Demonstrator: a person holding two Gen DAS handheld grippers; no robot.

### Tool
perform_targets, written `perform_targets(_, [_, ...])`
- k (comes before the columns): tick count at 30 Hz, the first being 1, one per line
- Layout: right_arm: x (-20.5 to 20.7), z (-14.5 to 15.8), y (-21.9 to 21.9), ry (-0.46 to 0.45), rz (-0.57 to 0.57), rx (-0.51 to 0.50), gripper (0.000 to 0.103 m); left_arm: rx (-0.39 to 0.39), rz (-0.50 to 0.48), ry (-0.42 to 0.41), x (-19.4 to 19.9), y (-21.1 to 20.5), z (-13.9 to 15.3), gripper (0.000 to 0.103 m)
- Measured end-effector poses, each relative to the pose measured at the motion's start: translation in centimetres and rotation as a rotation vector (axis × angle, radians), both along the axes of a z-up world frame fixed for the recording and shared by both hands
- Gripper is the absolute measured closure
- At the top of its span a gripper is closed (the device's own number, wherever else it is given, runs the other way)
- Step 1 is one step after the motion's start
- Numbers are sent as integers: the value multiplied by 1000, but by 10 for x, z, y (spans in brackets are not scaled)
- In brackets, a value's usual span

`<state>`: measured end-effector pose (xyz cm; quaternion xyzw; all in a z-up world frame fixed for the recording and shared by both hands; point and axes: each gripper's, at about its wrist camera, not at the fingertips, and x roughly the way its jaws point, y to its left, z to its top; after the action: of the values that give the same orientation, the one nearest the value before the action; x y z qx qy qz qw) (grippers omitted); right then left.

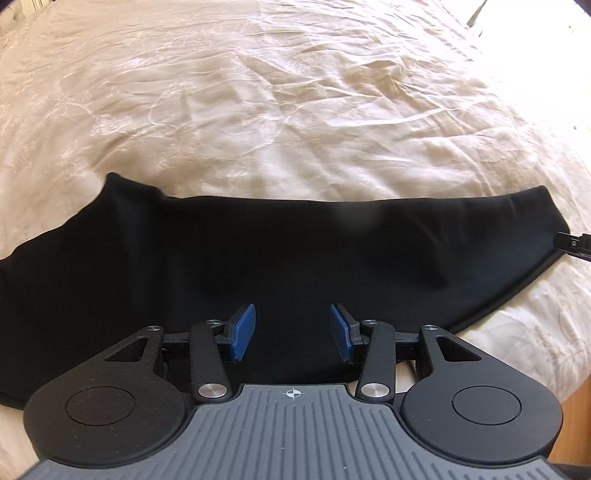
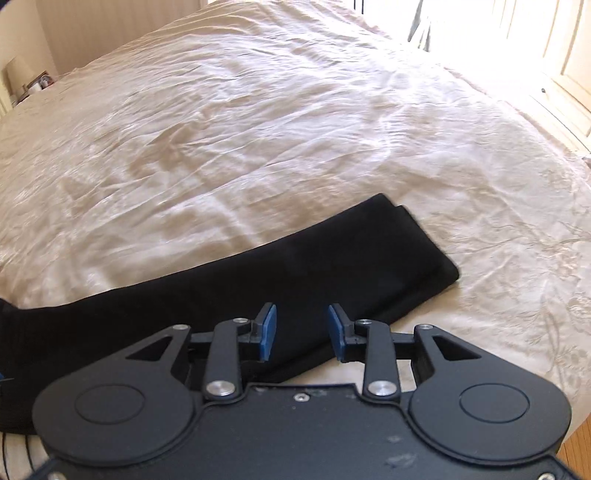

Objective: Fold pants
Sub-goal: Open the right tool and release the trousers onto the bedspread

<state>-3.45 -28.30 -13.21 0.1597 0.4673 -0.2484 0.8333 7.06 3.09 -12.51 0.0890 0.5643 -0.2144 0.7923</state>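
Note:
Black pants (image 1: 258, 251) lie flat on the cream bedspread (image 1: 258, 110), folded lengthwise, stretched left to right near the bed's front edge. My left gripper (image 1: 293, 330) is open and empty, hovering over the near middle of the pants. In the right wrist view the leg end of the pants (image 2: 369, 254) reaches up to the right. My right gripper (image 2: 302, 330) is open and empty above the near edge of that leg. A tip of the right gripper (image 1: 576, 245) shows at the far right of the left wrist view, beside the leg end.
The wrinkled bedspread (image 2: 258, 129) spreads wide beyond the pants. A bedside lamp (image 2: 18, 72) stands far left. A bright window (image 2: 498, 33) is at the far right. Wood floor (image 2: 576, 454) shows past the bed's front right edge.

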Motion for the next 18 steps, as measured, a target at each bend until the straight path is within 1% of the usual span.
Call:
perform_targets(5, [-15,-3,-65,-7,-44,-33,67,-15,-2,-8,-8,-54,-7,60])
perform_targets(7, [-19,-4,-85,-11,-45,-38,66,-14,-3,4,-10,-72,-13,60])
perform_targets(9, [-20,-5,-100,-14,-36,-29,64,1,-11,33,-12,-85,-23,60])
perform_targets(11, [-20,-6,-108,-14,-18,-16,63,35,-23,101,-15,-95,-39,60])
perform_targets(12, [-19,-7,-110,-9,-5,-13,63,53,-24,104,-17,-98,-44,60])
perform_targets(13, [-18,-8,-112,-7,8,-11,63,69,-33,89,-19,-100,-46,60])
perform_targets(15, [-15,-12,-114,-6,40,3,63,89,-49,73,-23,-102,-46,59])
perform_targets(18, [-12,-20,-117,-3,78,24,63,86,-42,78,-22,-102,-44,58])
